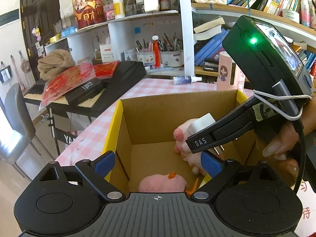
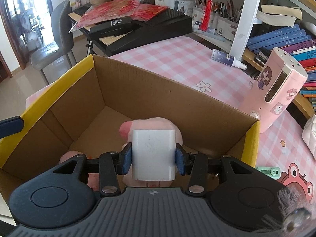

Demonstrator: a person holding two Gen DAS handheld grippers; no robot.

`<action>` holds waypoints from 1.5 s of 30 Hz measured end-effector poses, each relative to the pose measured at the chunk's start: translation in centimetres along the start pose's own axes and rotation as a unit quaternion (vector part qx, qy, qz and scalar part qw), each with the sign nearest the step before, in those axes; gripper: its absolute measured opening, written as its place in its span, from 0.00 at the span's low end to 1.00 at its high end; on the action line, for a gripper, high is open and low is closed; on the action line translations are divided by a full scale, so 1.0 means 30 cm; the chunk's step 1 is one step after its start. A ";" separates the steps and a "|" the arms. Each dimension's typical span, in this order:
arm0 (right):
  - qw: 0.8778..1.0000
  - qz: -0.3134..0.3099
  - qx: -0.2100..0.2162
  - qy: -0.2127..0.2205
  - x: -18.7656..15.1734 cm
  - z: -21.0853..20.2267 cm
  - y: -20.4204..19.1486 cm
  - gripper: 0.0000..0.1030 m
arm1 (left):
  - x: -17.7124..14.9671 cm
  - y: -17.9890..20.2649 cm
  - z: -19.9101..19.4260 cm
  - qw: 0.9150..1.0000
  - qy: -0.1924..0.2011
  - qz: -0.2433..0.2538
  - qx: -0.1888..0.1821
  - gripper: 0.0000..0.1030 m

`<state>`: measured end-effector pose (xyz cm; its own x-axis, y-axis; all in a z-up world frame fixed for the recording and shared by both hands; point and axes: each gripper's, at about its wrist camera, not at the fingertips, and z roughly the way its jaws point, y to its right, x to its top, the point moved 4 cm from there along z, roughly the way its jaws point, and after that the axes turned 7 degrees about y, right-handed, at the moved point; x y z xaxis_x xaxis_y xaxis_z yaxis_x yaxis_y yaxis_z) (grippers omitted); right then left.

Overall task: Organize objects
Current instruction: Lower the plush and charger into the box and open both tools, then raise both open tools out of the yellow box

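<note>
Clamped on a white charger (image 2: 153,155), the jaws of the right gripper (image 2: 153,158) pressed their blue pads (image 2: 127,158) against its two sides, with the block held upright between them and its metal prongs pointing back toward the camera. That gripper hung over the open cardboard box (image 2: 138,90), tilted down into it, so the charger sat above the box floor and just over a pink plush toy (image 2: 156,123) lying inside. In the left wrist view the same charger (image 1: 201,124) showed at the tip of the right gripper (image 1: 199,138), with the prongs sticking out below, and a hand (image 1: 282,144) gripped the handle behind it.

Jaws of the left gripper (image 1: 158,164) stood apart, nothing between them, with one blue pad (image 1: 104,164) outside the yellow-edged near wall of the box (image 1: 177,114) and the other over its inside. A second pink plush (image 1: 162,181) with orange bits lay on the box floor close to that gripper.

The box rested on a table (image 2: 187,59) covered in pink-and-white check cloth. Behind it lay a small spray bottle (image 2: 227,58) on its side, and a pink sticker-covered dispenser (image 2: 276,90) stood just beside the right end of the box. A black keyboard (image 2: 148,25) stacked with red papers sat past the far edge of the table.
</note>
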<state>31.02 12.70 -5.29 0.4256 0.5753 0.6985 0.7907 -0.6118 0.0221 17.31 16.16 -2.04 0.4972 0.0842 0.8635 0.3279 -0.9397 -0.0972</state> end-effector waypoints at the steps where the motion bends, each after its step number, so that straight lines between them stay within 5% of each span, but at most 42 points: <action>1: 1.000 0.000 -0.001 0.000 -0.001 0.000 -0.001 0.40 | -0.001 -0.001 -0.001 1.000 -0.001 0.000 0.000 0.92; 5: 1.000 -0.001 -0.002 0.000 -0.001 0.000 -0.002 0.41 | -0.002 -0.006 -0.008 1.000 0.000 -0.003 0.002 0.92; 14: 0.999 0.009 -0.012 0.029 0.018 -0.061 -0.005 0.62 | 0.003 -0.011 -0.040 1.000 0.012 -0.004 0.002 0.92; 29: 0.993 0.053 -0.056 0.087 -0.029 -0.280 -0.012 0.68 | -0.004 -0.024 -0.138 0.999 0.041 -0.016 -0.008 0.93; 45: 0.967 0.119 -0.158 0.161 -0.247 -0.581 -0.056 0.73 | -0.081 -0.058 -0.316 0.998 0.057 -0.019 -0.020 0.93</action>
<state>18.86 -0.01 1.96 0.3802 0.2299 0.8959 0.4913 -0.8709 0.0150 7.92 14.43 0.73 0.3899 0.0837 0.9170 0.3104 -0.9495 -0.0454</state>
